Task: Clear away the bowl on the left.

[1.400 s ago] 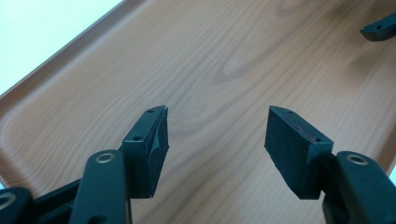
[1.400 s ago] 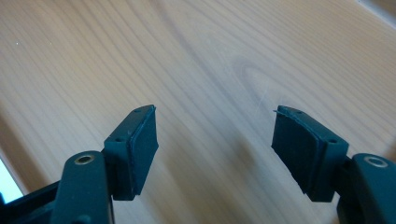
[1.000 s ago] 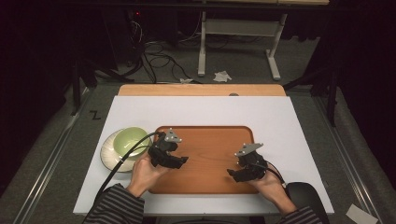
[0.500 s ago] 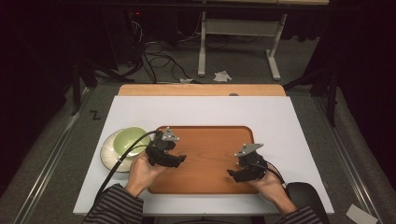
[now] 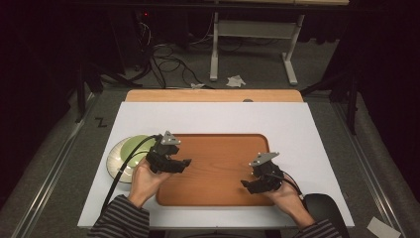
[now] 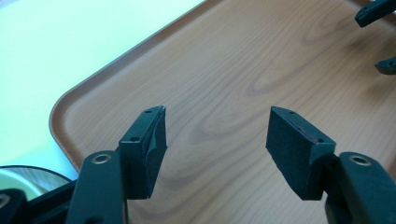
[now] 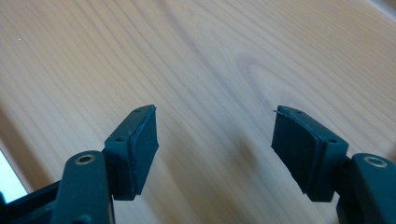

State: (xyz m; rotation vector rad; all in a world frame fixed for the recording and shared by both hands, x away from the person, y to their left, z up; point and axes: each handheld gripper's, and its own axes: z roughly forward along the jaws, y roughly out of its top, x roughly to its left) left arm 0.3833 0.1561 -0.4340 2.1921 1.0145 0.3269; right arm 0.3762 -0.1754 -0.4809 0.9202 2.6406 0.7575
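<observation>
Room: dark around my station, grey floor (image 5: 59,163), a loose tangle of cables (image 5: 166,57) and a table frame (image 5: 252,29) beyond the far edge.
Table: I see a white top (image 5: 218,116) with a bare wood strip (image 5: 213,95) along its far side.
Tray: a wooden tray (image 5: 218,163) lies flat at the middle of the near half, nothing on it.
Bowl: a pale green bowl (image 5: 121,151) sits just beside the tray's left edge, on the white top.
Left gripper: my left gripper (image 5: 182,163) hangs over the tray's left part, jaws wide apart, gripping nothing; its own view looks at the tray's corner (image 6: 63,100).
Right gripper: my right gripper (image 5: 246,184) hangs over the tray's near right part, jaws wide apart, nothing between them.
</observation>
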